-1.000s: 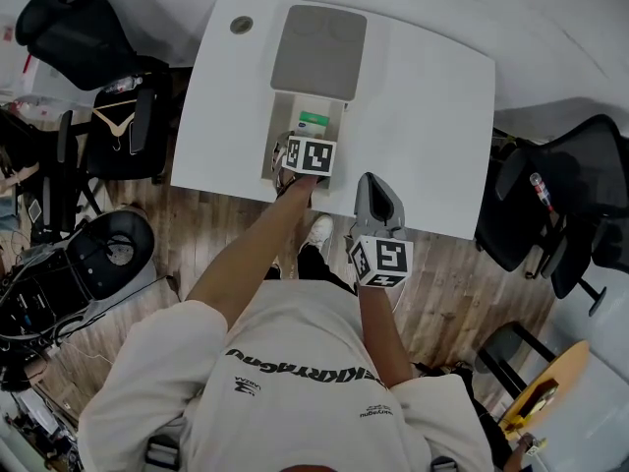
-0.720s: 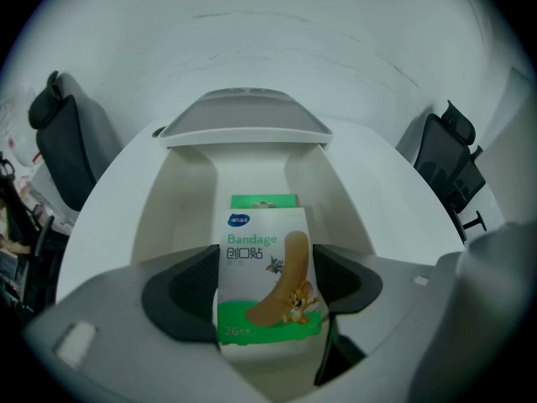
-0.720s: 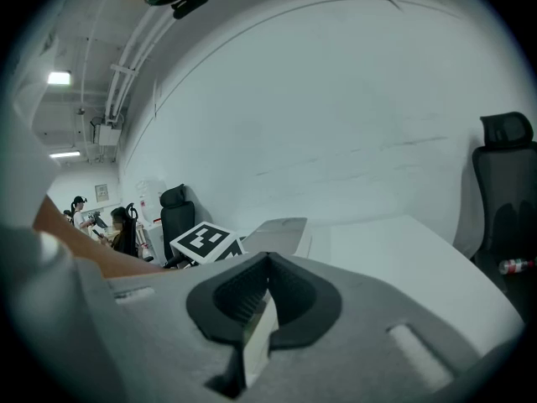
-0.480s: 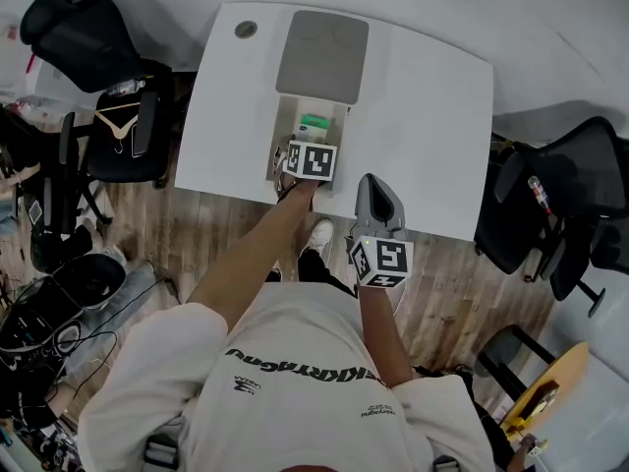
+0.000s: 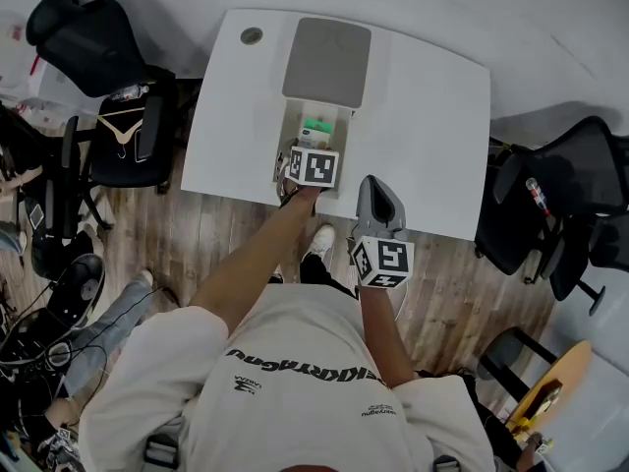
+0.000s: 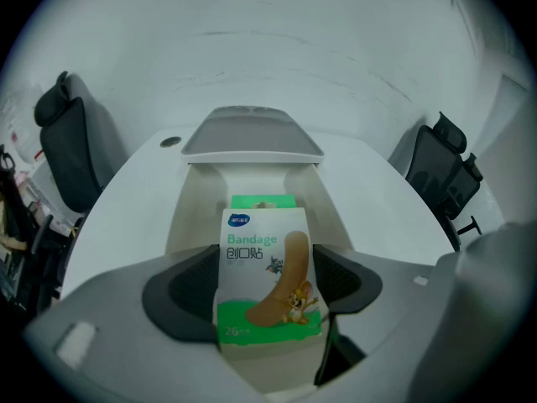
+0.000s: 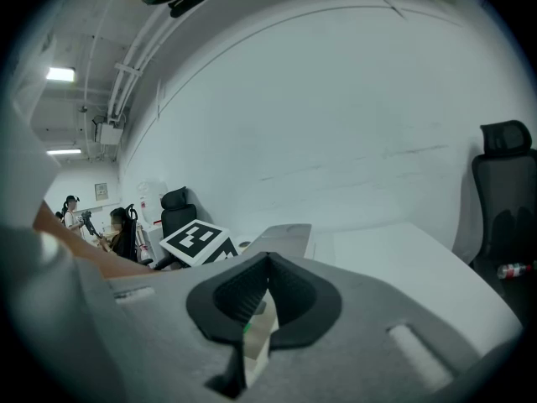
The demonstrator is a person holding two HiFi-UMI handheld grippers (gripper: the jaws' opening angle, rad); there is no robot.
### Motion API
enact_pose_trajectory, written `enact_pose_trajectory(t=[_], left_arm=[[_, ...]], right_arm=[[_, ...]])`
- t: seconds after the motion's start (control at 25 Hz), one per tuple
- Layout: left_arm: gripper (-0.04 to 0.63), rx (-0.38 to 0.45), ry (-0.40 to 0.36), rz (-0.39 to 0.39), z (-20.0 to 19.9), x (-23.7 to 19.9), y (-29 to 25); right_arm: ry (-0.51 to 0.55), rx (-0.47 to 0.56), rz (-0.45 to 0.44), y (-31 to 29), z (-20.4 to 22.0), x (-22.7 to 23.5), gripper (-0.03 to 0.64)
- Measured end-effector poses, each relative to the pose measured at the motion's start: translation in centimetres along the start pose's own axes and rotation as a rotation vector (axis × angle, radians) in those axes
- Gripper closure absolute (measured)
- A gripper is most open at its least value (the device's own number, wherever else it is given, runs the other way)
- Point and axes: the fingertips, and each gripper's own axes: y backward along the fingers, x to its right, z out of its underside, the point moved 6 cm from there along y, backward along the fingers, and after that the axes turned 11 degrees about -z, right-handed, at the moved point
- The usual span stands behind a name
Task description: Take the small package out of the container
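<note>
In the left gripper view a small white and green bandage package [image 6: 264, 259] stands upright between my left gripper's [image 6: 270, 290] dark pads, which press on both its sides. Behind it lies the open white container [image 6: 191, 217] with a second green package [image 6: 262, 201] inside and its grey lid [image 6: 252, 133] folded back. From the head view, the left gripper [image 5: 311, 157] hangs over the container's [image 5: 290, 126] near end. My right gripper [image 5: 376, 189] rests at the table's front edge, shut and holding nothing, as the right gripper view [image 7: 268, 263] confirms.
The white table [image 5: 432, 126] has a round grommet [image 5: 252, 35] at its far left corner. Black office chairs stand at the left [image 5: 93, 42] and right [image 5: 565, 180]. A person's legs [image 5: 108, 327] and cables lie on the wood floor at the left.
Both grippers keep their places over the table. The head camera has drifted slightly. On the floor at the left a round grey thing has gone and a person's legs have come into view.
</note>
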Motion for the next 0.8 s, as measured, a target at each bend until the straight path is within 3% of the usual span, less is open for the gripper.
enact_pose_trajectory(t=[0.8], left_arm=[[0.236,0.118,0.048,0.074,-0.5,-1.6,5.3]], right_arm=[[0.032,0.049,0.026,1.1,-1.3,-3.4,0.615]])
